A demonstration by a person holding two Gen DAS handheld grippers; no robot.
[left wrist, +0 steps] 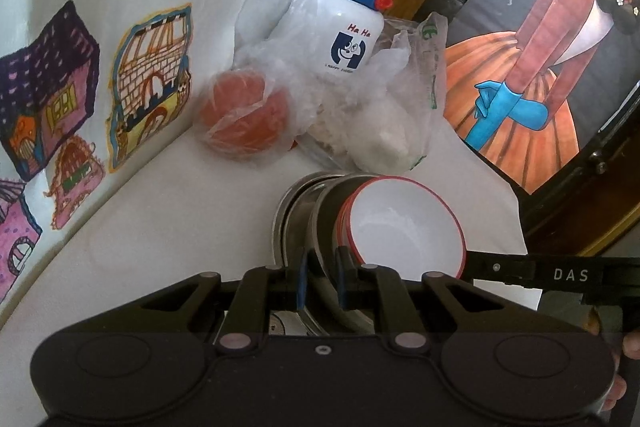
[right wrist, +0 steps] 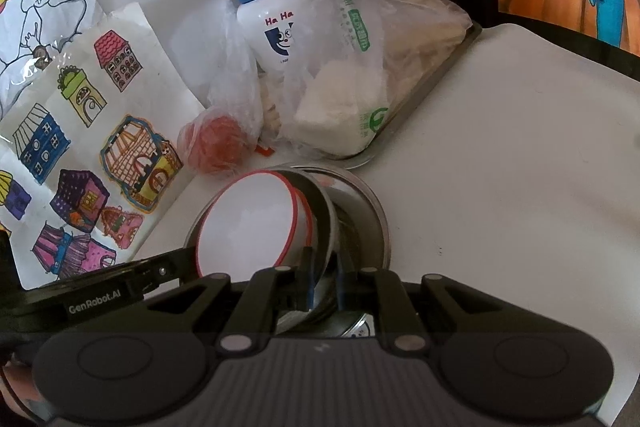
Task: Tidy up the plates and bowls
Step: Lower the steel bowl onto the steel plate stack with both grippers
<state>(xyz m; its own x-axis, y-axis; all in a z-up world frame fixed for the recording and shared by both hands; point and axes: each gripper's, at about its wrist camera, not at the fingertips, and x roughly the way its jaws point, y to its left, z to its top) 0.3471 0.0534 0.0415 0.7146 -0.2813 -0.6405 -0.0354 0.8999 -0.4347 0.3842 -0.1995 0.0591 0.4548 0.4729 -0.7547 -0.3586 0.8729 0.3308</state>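
Note:
A stack of steel bowls (left wrist: 292, 215) (right wrist: 360, 211) sits on or just over the white table; I cannot tell which. Red-rimmed white bowls (left wrist: 408, 223) (right wrist: 248, 223) lie tilted inside it. My left gripper (left wrist: 322, 279) is shut on the steel rim at the stack's near edge, with the white bowls just to its right. My right gripper (right wrist: 324, 283) is shut on the steel rim from the other side, with the white bowls to its left. In each view, one of the other gripper's fingers (left wrist: 520, 269) (right wrist: 160, 269) reaches in behind the white bowls.
Behind the stack stand a white bottle (left wrist: 348, 23) (right wrist: 276, 27) with a blue lid, a bag of orange fruit (left wrist: 244, 115) (right wrist: 216, 143) and a bagged white block (right wrist: 340, 111) on a metal tray (right wrist: 424, 87). Drawings (left wrist: 148, 67) cover the wall on the left. A framed painting (left wrist: 540, 67) leans on the right.

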